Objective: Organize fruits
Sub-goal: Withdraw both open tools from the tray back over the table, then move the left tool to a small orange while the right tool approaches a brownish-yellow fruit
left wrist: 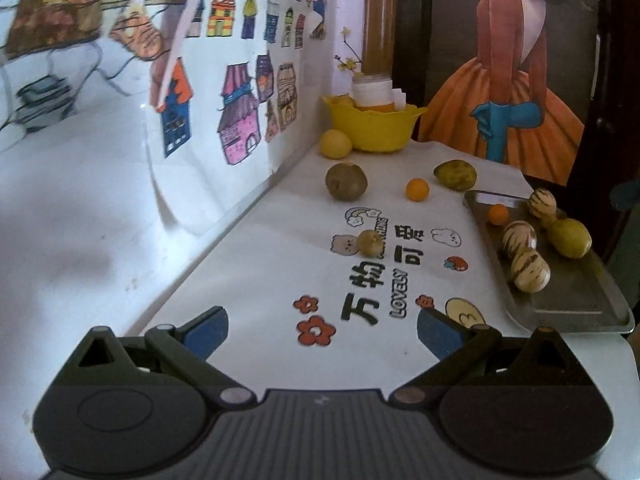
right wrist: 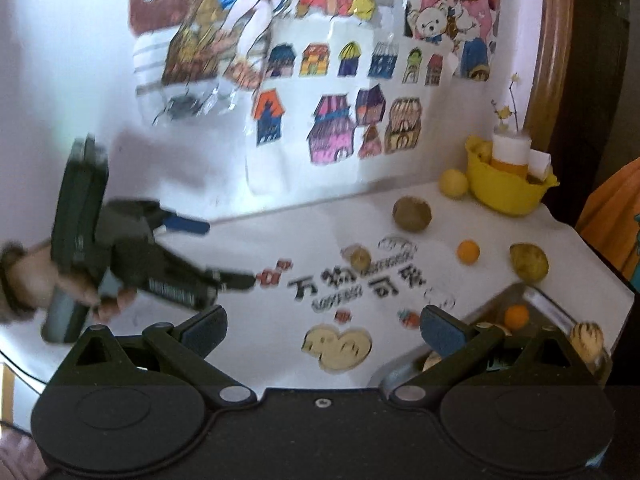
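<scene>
**Fruit on tabletop and tray**

Both grippers, left gripper [left wrist: 322, 330] and right gripper [right wrist: 324, 330], hold their fingers wide apart, empty. Five fruits sit on the metal tray [left wrist: 576, 300]. Beside the tray, loose on the tabletop [left wrist: 280, 264], lie a small orange [left wrist: 417, 189] and a brown fruit [left wrist: 346, 181].

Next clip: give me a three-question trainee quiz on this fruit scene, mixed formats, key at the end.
1. True or false: the left gripper is shut on a fruit.
2. How many striped melons lie on the metal tray? A) one B) three C) five
3. Fill in: the yellow bowl stands at the table's far end, with a round yellow fruit just ____ it.

Key: 1 false, both it and the right gripper are open and empty; 2 B; 3 beside.
</scene>
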The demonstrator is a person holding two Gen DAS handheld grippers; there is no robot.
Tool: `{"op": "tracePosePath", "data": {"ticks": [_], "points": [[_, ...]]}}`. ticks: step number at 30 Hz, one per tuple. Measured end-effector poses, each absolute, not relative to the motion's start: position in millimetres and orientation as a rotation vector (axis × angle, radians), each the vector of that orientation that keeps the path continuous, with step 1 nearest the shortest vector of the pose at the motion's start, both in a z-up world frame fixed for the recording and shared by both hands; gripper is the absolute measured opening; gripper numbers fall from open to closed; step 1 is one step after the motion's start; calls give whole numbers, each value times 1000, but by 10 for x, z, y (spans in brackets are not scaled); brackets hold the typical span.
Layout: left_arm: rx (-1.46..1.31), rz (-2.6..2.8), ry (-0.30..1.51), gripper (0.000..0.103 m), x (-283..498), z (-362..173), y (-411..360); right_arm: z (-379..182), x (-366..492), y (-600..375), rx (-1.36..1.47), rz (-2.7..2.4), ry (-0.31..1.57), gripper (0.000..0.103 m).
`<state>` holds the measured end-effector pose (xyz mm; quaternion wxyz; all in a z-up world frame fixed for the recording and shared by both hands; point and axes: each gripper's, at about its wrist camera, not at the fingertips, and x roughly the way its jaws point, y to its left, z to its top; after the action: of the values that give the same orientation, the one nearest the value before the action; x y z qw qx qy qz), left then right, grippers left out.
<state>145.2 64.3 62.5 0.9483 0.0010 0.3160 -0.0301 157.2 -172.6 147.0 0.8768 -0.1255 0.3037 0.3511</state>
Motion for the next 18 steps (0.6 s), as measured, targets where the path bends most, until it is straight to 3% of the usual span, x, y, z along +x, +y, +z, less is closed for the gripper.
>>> {"op": "tracePosePath", "data": {"ticks": [8,18], "points": [[34,-108,607,103,1903,743,408,1647,2294,-1916,-182,661,654,102],[67,-218,554,103,2790,742,-91,1284,3677,-2444,-45,431,724,102]]}}
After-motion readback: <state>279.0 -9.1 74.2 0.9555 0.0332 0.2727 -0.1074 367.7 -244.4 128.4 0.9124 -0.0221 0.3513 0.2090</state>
